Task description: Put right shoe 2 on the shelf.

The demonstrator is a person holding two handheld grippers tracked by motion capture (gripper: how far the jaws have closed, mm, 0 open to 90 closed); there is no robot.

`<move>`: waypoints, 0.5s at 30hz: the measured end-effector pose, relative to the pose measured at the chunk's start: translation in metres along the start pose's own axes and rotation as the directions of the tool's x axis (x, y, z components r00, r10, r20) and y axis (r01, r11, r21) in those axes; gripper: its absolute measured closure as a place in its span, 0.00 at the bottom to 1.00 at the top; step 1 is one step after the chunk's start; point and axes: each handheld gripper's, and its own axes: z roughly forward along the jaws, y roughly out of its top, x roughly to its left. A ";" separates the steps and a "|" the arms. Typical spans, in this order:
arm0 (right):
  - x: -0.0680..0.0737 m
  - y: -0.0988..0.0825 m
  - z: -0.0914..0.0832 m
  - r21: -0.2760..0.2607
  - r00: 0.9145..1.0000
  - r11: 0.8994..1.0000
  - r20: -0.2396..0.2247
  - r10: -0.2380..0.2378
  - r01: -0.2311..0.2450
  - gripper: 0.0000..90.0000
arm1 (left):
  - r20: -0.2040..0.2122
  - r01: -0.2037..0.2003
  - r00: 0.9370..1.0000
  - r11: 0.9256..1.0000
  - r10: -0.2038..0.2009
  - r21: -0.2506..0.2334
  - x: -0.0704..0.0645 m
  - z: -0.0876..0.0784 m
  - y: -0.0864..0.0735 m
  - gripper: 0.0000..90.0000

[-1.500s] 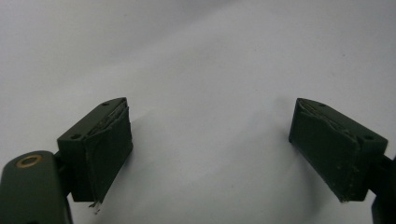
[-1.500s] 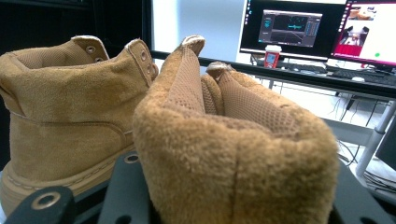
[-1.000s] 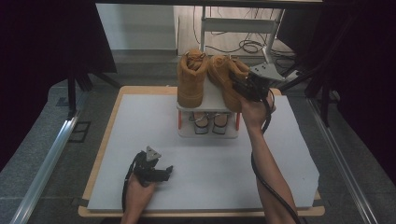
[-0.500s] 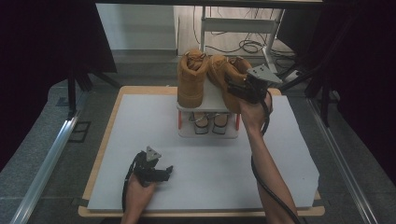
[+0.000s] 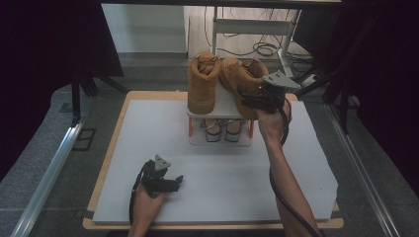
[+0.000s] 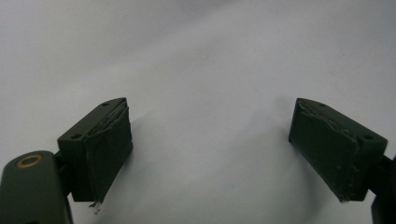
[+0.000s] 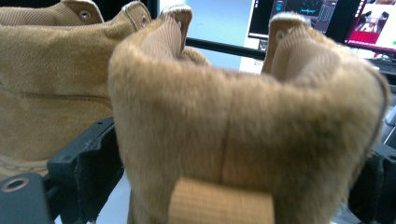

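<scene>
On the top shelf of a small white rack (image 5: 221, 106) at the far middle of the table (image 5: 306, 163) stand two tan boots. The left boot (image 5: 202, 86) sits upright with its heel toward the person. The right boot (image 5: 240, 81) leans, its top tilted toward the left boot, and the two touch near the collars. On the shelf below is a pair of sandals (image 5: 221, 131), partly hidden by the shelf edge.

The right gripper (image 5: 253, 98) is held at the heel of the right boot, at the rack's right front corner, with the grey plate on top facing up. In the right gripper view the boot's heel collar (image 7: 243, 126) sits between the two black jaws, with the left boot (image 7: 51, 88) behind and to one side. The jaws have just been opening and now stand wide; a gap shows between the left jaw and the suede, so the pads do not press on the boot. The far jaw's contact is hard to judge because the boot covers most of it.

The left gripper (image 5: 170, 183) rests low over the near left part of the table, well apart from the rack. In the left gripper view its jaws stand wide apart above the bare white tabletop (image 6: 210, 70), nothing between them.
</scene>
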 end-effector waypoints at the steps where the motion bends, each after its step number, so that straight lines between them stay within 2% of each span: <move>1: 0.000 -0.001 -0.002 0.000 1.000 1.000 0.000 0.003 -0.003 0.06 | 0.000 -0.001 1.000 1.000 0.001 0.000 0.000 0.000 0.000 0.14; 11: 0.001 -0.017 -0.015 0.038 1.000 0.999 0.003 0.021 -0.021 0.09 | 0.000 -0.003 1.000 1.000 0.003 0.002 0.000 0.000 0.000 0.14; 15: -0.001 -0.022 -0.020 0.058 0.999 0.998 -0.017 0.037 -0.036 0.11 | 0.000 -0.002 1.000 1.000 0.002 0.002 0.000 0.000 0.000 0.14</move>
